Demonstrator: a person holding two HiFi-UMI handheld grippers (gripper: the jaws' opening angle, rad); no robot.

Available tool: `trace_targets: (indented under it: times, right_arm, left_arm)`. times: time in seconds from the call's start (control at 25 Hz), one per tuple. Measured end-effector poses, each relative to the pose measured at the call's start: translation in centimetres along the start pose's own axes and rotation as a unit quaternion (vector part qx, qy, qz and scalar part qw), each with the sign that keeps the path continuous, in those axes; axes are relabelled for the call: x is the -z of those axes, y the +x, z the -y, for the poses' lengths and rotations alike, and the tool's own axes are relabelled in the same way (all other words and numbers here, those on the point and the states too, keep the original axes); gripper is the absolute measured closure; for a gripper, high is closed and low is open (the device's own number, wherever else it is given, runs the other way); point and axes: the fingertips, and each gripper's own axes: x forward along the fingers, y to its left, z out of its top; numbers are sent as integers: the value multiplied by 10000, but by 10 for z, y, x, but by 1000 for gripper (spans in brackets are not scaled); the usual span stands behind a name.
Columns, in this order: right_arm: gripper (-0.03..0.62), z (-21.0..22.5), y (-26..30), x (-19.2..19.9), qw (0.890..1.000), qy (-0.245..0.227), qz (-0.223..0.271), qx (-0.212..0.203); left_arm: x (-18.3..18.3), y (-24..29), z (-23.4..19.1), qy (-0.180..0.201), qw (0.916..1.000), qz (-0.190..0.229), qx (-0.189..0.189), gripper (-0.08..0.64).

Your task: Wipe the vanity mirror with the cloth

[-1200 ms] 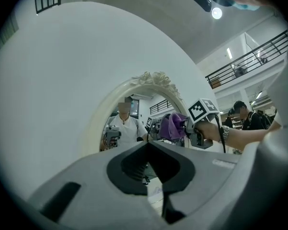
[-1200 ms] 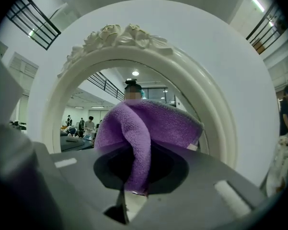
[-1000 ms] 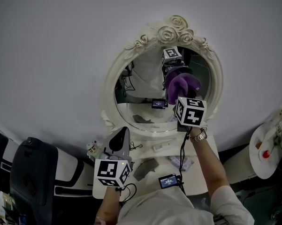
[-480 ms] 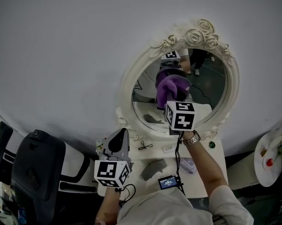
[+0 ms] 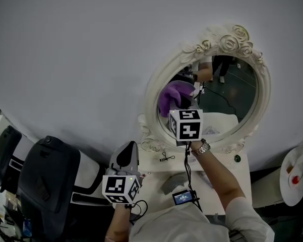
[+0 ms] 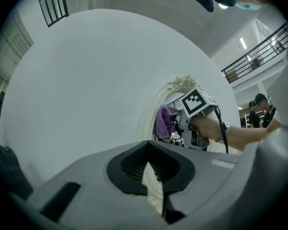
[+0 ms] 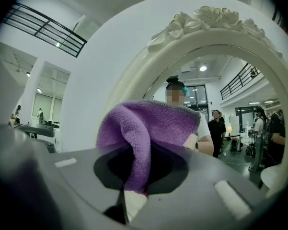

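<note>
Your right gripper (image 7: 134, 191) pinches the cloth (image 7: 151, 121) at the mirror's (image 5: 152, 97) left glass; its cube (image 5: 186, 125) hides the lower rim. Your left gripper's (image 6: 155, 198) jaws meet, empty.

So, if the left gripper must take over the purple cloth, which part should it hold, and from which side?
Probably the bunched fold of the purple cloth that bulges above the right gripper, approached from the person's left. Its lower end is clamped in that gripper's shut jaws and the vanity mirror is close behind, so only that free bulge offers room.
</note>
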Motion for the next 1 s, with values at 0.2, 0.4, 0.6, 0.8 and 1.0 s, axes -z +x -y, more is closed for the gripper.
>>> trace_targets:
  times: [0.2,0.4,0.6,0.8,1.0]
  right_arm:
    - [534,-19,10,0,9998,33,23,-193]
    - [534,-23,13,1,9995,-25,155,-275]
    - [534,-17,-7,3,9974,272,337,-569]
    - [534,15,-42,6,9975,300,448,-458]
    - [534,94,-79,27,9988,362,274,161]
  left_arm:
    - [2,-11,-9,-4,9999,-36,-150,560]
    - [7,-19,-4,12,9998,-112,-176,560]
    - [11,-16,27,31,9998,-201,47,560]
    - [12,2,62,22,9994,-200,290,560]
    - [19,27,118,-23,9967,-240,771,560]
